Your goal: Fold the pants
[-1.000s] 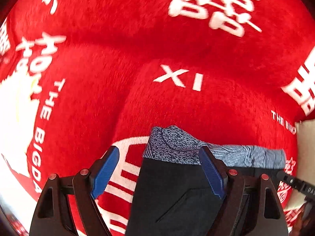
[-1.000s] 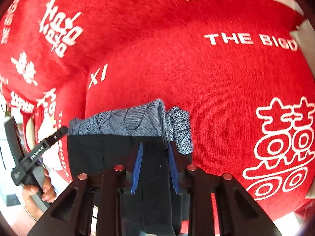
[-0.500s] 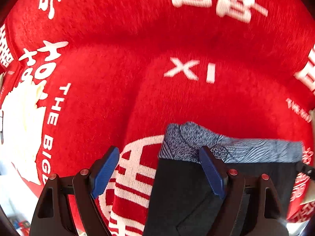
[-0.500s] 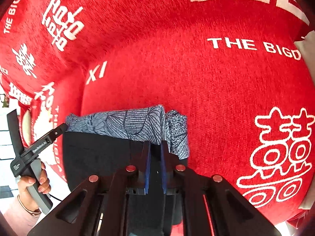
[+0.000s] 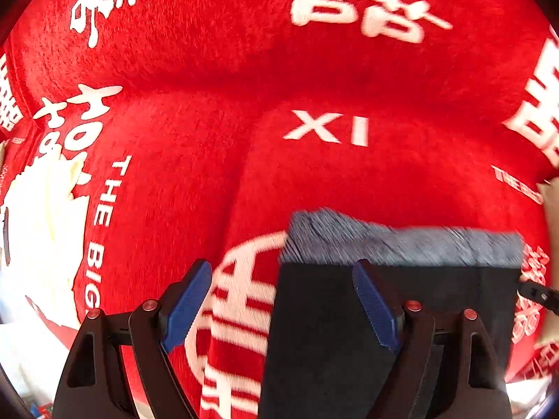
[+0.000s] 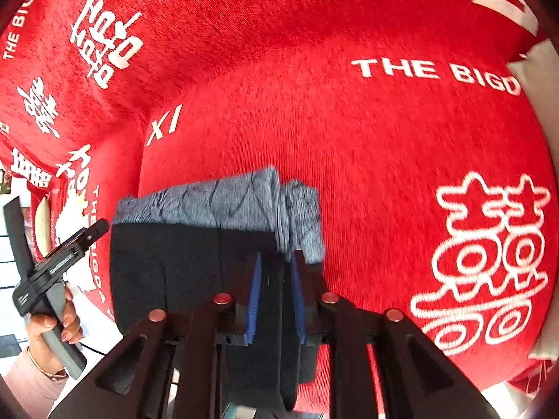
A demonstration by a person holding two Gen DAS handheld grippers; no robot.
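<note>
The pants [image 5: 325,331] are black with a grey patterned waistband [image 5: 401,244], folded on a red cushion. My left gripper [image 5: 283,307] is open over the pants' left edge, with one finger off the cloth. In the right wrist view my right gripper [image 6: 276,296] is shut on the right side of the black pants [image 6: 181,262], just below the grey waistband [image 6: 216,202]. The left hand-held tool [image 6: 45,279] shows at the pants' left side.
A red sofa cover [image 5: 244,70] with white characters and lettering lies under everything; the seam between cushions runs left of the pants. A pale pillow edge [image 6: 534,66] sits at far right. A white cartoon print [image 5: 45,216] is at left.
My left gripper has shifted left, so the pants sit further right in its view. My right gripper closed from slightly open onto the pants.
</note>
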